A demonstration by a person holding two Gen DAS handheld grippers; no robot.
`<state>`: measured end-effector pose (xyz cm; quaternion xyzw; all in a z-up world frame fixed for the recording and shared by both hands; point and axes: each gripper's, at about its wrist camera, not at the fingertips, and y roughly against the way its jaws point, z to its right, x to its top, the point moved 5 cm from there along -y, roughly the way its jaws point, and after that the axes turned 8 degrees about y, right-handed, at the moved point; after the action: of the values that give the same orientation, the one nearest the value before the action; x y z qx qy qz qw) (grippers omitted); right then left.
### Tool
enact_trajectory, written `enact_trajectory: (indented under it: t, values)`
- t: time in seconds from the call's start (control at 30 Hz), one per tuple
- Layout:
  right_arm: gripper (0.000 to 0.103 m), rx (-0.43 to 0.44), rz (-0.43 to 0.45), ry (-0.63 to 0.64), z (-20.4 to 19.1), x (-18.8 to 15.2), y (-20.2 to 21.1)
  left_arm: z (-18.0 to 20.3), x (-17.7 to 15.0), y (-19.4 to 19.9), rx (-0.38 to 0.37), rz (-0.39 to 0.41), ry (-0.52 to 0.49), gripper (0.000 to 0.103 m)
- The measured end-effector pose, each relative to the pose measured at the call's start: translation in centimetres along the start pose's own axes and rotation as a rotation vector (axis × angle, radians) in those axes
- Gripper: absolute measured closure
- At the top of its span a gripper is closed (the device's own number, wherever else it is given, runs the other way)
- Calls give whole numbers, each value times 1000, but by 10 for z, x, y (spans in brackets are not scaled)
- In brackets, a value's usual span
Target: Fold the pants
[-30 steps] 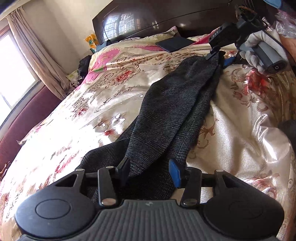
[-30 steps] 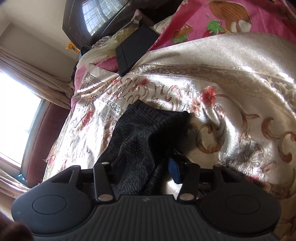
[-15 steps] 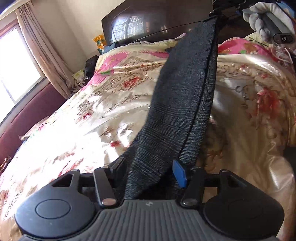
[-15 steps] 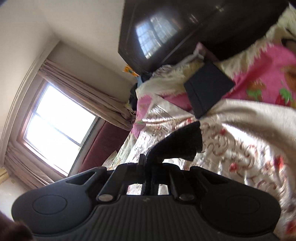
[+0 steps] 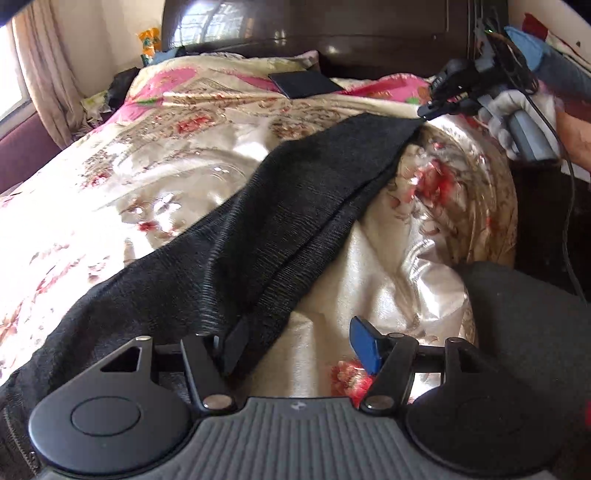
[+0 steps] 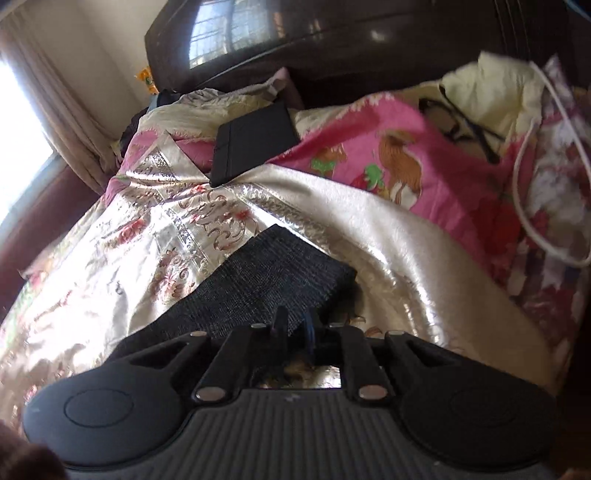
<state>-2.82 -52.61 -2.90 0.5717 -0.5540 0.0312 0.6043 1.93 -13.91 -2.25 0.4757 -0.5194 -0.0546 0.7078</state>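
Observation:
Dark grey pants [image 5: 295,206] lie stretched across the floral satin bedspread [image 5: 147,177], from lower left to upper right. My left gripper [image 5: 299,347] stands open at the near end. Its left finger rests on the pants' edge, and only bedspread shows between the pads. Far right, a white-gloved hand [image 5: 506,110] holds my right gripper [image 5: 424,113] at the hem corner. In the right wrist view the hem [image 6: 266,284] lies flat, and its corner sits between the nearly closed fingers of the right gripper [image 6: 294,325], whose jaws are opening.
A flat black case [image 5: 304,83] lies near the pillows, below the dark wooden headboard [image 5: 332,33]. Eyeglasses [image 6: 465,125] and a white cable [image 6: 535,206] rest on the pink bedding at the right. A dark grey mass [image 5: 517,314] fills the near right. Curtains [image 5: 44,74] hang at the left.
The right gripper closed on the hem, lifted the leg high, then lowered it flat across the bed. The left gripper's jaws spread wider, and the pants now lie left of the gap.

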Motion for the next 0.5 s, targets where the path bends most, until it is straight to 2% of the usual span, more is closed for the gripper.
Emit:
enact_trajectory:
  t: [0.07, 0.1, 0.13, 0.2, 0.23, 0.3, 0.4, 0.5]
  values:
    - [90, 70, 40, 159, -38, 3, 17, -20, 2, 9, 49, 33, 9, 26]
    - [89, 142, 34, 232, -64, 2, 18, -32, 3, 11, 88, 41, -1, 26]
    - [87, 240, 4, 309, -95, 0, 15, -42, 1, 11, 127, 37, -10, 26]
    - [72, 436, -79, 430, -158, -10, 3, -68, -6, 13, 218, 12, -4, 26]
    - [71, 528, -114, 479, -192, -18, -5, -78, -12, 16, 247, 3, 2, 26]
    - [71, 642, -189, 587, -250, -39, -23, -96, -24, 25, 299, -5, 18, 26]
    - [71, 698, -262, 727, -309, -70, -45, -121, -44, 34, 348, -28, 82, 25]
    - [71, 703, -323, 821, -336, -99, -64, -139, -63, 31, 371, -63, 143, 25]
